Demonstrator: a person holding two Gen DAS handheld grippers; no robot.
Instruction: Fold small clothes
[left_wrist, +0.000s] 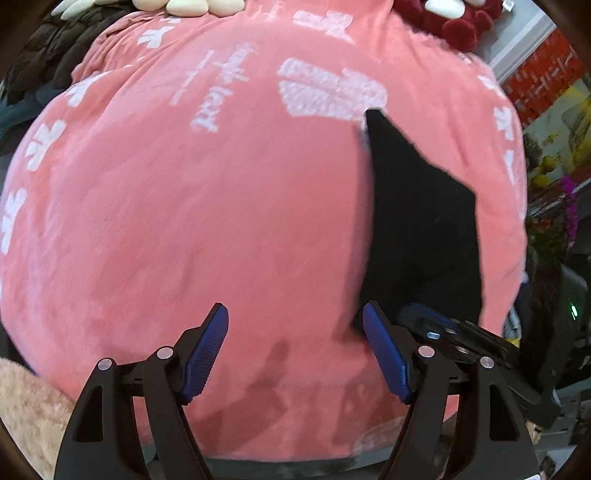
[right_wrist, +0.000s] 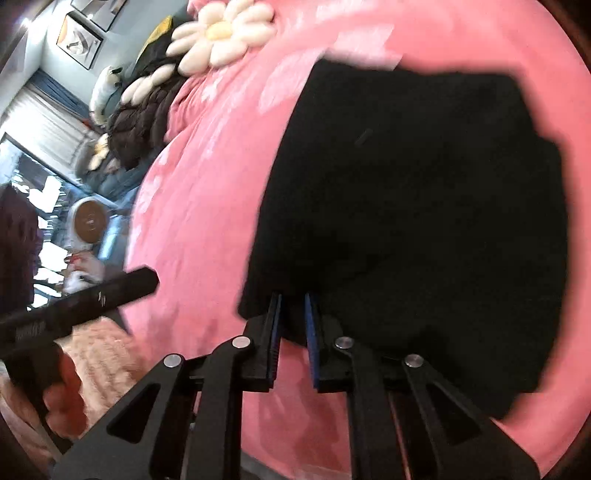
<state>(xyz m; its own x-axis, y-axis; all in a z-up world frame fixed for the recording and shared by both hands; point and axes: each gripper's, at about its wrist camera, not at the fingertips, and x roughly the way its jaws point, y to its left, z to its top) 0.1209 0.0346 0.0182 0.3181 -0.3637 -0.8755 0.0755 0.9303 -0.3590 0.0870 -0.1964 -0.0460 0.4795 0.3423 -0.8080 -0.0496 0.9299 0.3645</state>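
Pink blanket (left_wrist: 221, 221) carries black garment (right_wrist: 406, 221); my right tongs (right_wrist: 293, 317) clench its near edge, left tongs (left_wrist: 295, 350) gape empty beside it

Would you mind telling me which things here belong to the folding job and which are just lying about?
Job: black garment; right gripper, closed on its near edge; left gripper, open.
Lying about: daisy cushion; dark quilted jacket; red plush; pink blanket.

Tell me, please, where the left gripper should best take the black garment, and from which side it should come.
Probably the near left corner of the black garment, beside the right gripper. The open left gripper sits just left of that straight edge on the pink blanket, so approach from there.
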